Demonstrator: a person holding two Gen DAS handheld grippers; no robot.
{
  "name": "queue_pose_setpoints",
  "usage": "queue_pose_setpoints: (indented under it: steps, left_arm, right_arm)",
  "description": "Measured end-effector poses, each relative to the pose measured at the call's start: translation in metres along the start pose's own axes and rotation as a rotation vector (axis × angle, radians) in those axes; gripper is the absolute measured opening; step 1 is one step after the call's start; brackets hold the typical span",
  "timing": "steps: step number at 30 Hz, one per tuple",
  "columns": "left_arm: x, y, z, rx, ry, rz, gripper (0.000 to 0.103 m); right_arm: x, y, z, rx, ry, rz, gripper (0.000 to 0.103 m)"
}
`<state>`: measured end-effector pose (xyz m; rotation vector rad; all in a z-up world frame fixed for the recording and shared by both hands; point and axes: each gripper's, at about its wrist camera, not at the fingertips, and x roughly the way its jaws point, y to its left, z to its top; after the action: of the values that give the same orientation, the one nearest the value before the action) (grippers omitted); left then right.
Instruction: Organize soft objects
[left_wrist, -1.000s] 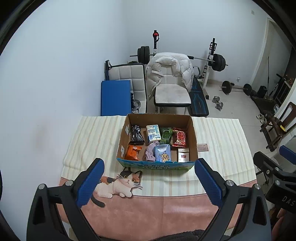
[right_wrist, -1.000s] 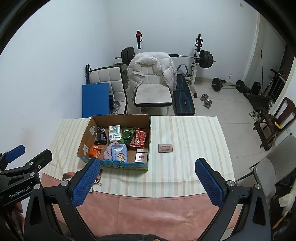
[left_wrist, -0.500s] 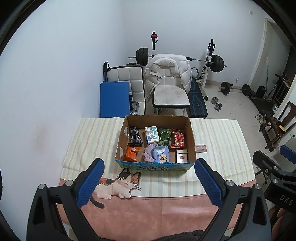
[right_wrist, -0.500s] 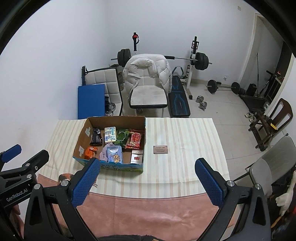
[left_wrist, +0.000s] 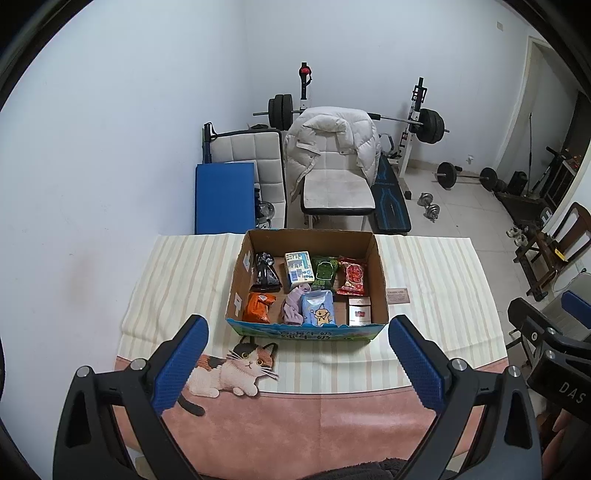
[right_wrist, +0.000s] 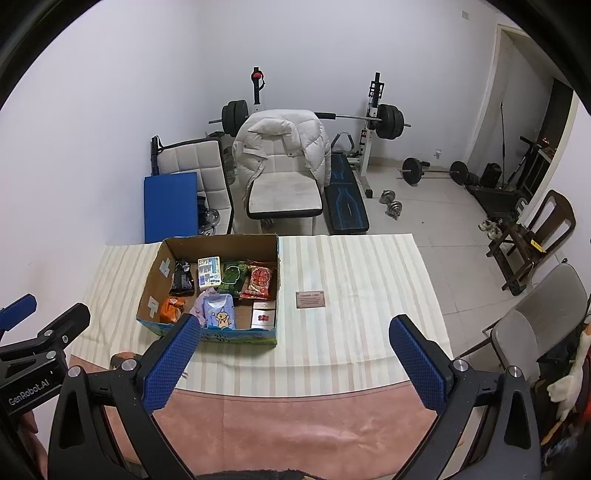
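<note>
An open cardboard box (left_wrist: 380, 273) stands on the striped tablecloth, also in the right wrist view (right_wrist: 155, 275). It holds several soft packets: a lilac cloth (left_wrist: 293, 304), a blue cartoon pouch (left_wrist: 318, 308), an orange packet (left_wrist: 258, 306), a red snack bag (left_wrist: 354, 276), a green bag (left_wrist: 325, 271), a black bag (left_wrist: 265, 272) and small cartons. My left gripper (left_wrist: 297, 365) is open and empty, held above the near table edge before the box. My right gripper (right_wrist: 295, 365) is open and empty, to the right of the box.
A small card (right_wrist: 310, 299) lies on the cloth right of the box. A cat picture (left_wrist: 236, 367) marks the pink mat near the front edge. Beyond the table are a white chair with a jacket (left_wrist: 334, 166), a blue pad (left_wrist: 224, 197) and weight equipment. A grey chair (right_wrist: 532, 325) stands at right.
Both grippers have drawn back and up a little, so the box and table look smaller and farther. Both stay open and empty.
</note>
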<state>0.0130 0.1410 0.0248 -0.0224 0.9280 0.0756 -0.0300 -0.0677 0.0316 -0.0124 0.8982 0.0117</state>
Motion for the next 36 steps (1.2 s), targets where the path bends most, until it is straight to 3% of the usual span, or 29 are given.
queue_pose_setpoints:
  steps: [36]
  left_arm:
    - [0.0047, 0.0009, 0.0060, 0.011, -0.008, -0.016, 0.100]
  right_arm:
    - [-0.0025, -0.0063, 0.0006, 0.005, -0.004, -0.010, 0.103]
